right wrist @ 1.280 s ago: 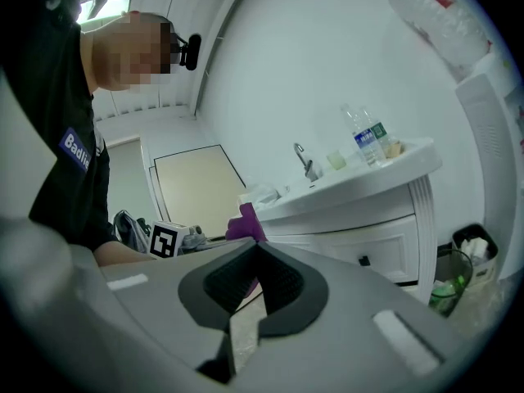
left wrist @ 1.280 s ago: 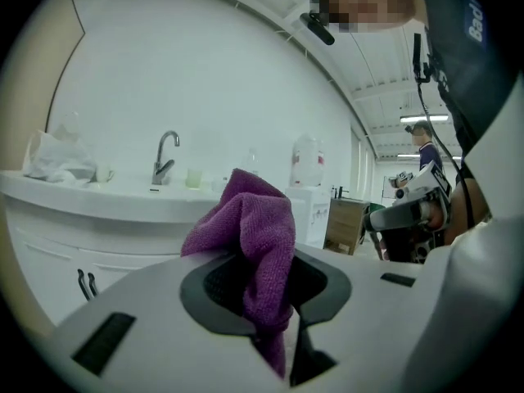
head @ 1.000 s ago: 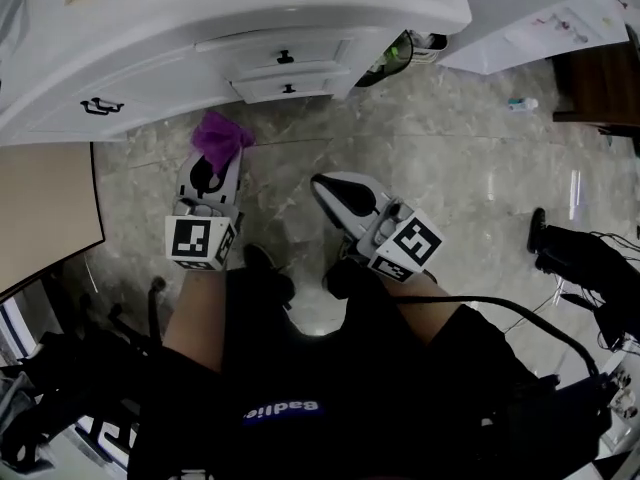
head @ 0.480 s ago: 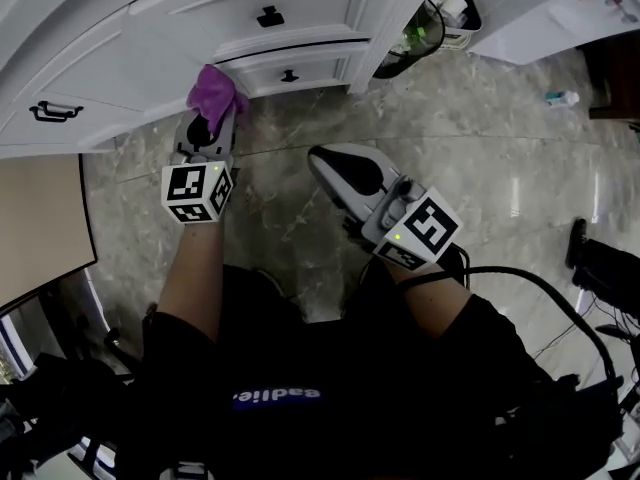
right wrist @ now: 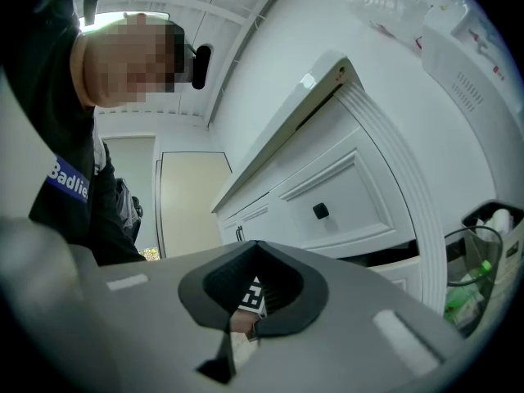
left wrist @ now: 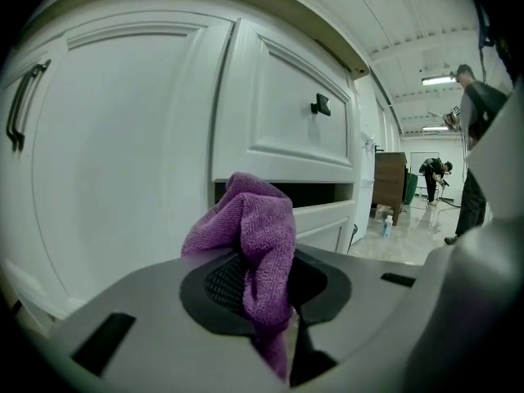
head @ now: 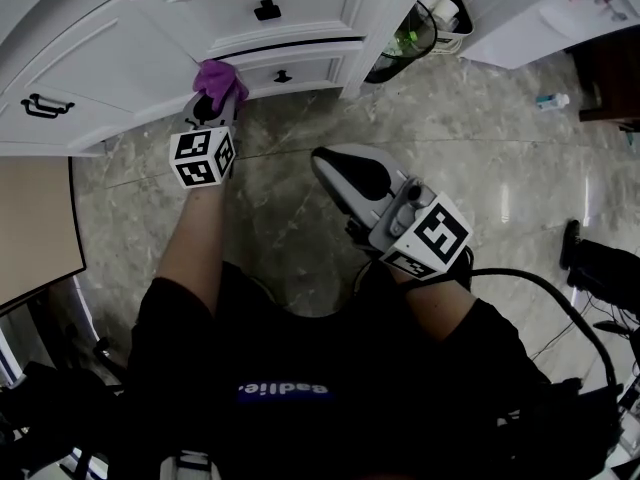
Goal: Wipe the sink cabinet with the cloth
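By the sink cabinet (head: 120, 58), the left gripper (head: 213, 101), clamping the cloth (head: 217, 76), has come up; right gripper (head: 328, 166) closed, empty.

Glossy grey-beige marbled floor (head: 480, 148), 1 small bottle (head: 551, 100) lying on it near a dark wooden unit (head: 608, 78) at upper right; wire basket (head: 415, 33) of bottles beside the white sink cabinet (head: 100, 58); ceiling strip lights (left wrist: 435, 79) lit.

One purple cloth (head: 220, 80), two grippers (head: 212, 110) (head: 326, 164), one white cabinet (head: 120, 48), two drawer knobs (head: 267, 10) (head: 282, 75).
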`<state>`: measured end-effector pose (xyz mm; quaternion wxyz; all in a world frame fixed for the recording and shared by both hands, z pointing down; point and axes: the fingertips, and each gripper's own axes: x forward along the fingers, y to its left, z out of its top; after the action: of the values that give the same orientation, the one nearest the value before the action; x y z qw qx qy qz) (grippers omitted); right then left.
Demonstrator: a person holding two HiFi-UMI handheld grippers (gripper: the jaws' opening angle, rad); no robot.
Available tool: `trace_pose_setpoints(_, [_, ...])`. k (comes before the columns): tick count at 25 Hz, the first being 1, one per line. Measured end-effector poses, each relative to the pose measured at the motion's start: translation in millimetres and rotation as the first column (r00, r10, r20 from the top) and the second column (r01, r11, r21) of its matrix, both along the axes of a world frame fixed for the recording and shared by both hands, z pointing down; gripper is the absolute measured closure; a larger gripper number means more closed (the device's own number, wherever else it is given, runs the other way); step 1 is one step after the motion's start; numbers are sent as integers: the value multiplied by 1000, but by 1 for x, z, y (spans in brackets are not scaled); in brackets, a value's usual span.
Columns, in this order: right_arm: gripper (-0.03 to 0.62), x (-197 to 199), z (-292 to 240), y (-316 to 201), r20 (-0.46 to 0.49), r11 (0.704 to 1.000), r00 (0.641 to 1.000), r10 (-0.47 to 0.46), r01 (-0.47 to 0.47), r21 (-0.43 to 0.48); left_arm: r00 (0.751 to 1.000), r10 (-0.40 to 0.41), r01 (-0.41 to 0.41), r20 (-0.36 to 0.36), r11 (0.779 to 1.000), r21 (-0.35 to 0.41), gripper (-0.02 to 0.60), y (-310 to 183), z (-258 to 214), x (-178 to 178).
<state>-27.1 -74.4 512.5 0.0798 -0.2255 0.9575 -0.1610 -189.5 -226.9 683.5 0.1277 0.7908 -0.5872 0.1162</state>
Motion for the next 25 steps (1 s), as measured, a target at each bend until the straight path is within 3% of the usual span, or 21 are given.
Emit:
trace_pose_setpoints(5, [600,5,-6,7,-1,1000,1000,13,-13,20,1000,30,-30,-10,1000,-8,494,-6,1,19])
trace_pose_setpoints(15, [600,23,-10,4,1,998,998,67,-67,19,985,171,-171,-21,985,11,494,-22,-7,98])
trace_pose_setpoints(25, [600,47,-15,-9,30,994,994,106,-107,19,922,388,-388,15,922,4,494,-40,-13,218])
